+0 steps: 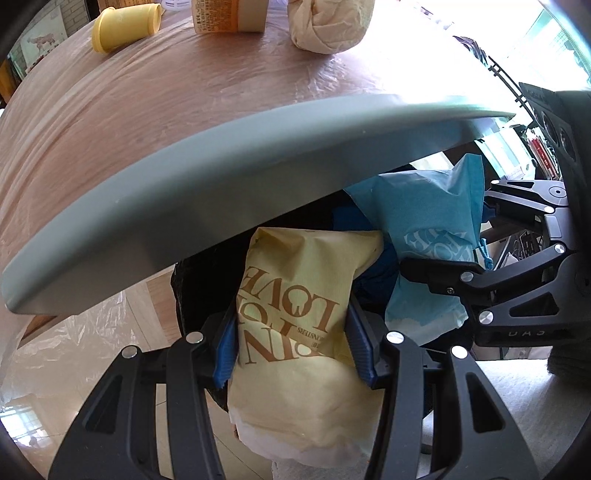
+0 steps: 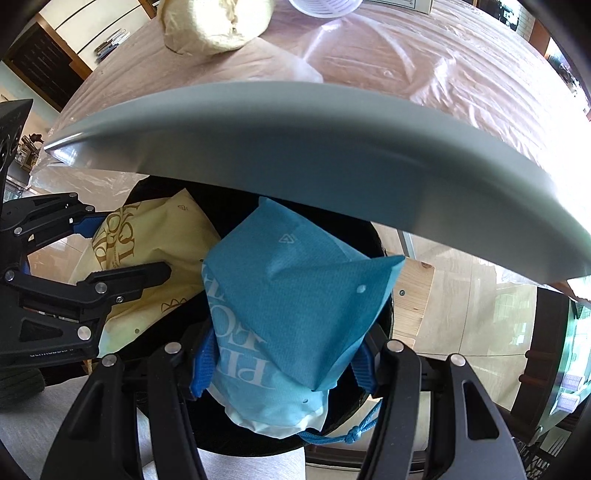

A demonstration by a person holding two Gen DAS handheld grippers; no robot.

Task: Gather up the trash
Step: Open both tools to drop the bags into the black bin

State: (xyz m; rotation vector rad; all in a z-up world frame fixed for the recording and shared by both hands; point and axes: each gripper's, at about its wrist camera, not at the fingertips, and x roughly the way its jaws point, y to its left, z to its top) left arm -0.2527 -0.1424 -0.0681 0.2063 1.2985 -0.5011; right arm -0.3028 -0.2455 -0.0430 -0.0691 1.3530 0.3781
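Two bags hang over one black bin (image 2: 373, 236) below the table (image 1: 110, 122) edge: the yellow bag (image 1: 295, 332) pinched in the left gripper (image 1: 293, 341), the blue bag (image 2: 291, 314) (drawstring dangling) clamped in the right gripper (image 2: 282, 363). One yellow cup (image 1: 125, 27) lies on the table.

Grey table edge (image 2: 295, 155) overhangs the black bin (image 2: 373, 236), both bags crowding its mouth

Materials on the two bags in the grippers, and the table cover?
Yellow bag: looks like matte paper with a fine ribbed texture and brown print; it creases stiffly.
Blue bag: same ribbed, matte look, probably paper, with a blue cord tie.
Table cover: thin clear plastic film, glossy and wrinkled, over what looks like wood grain.
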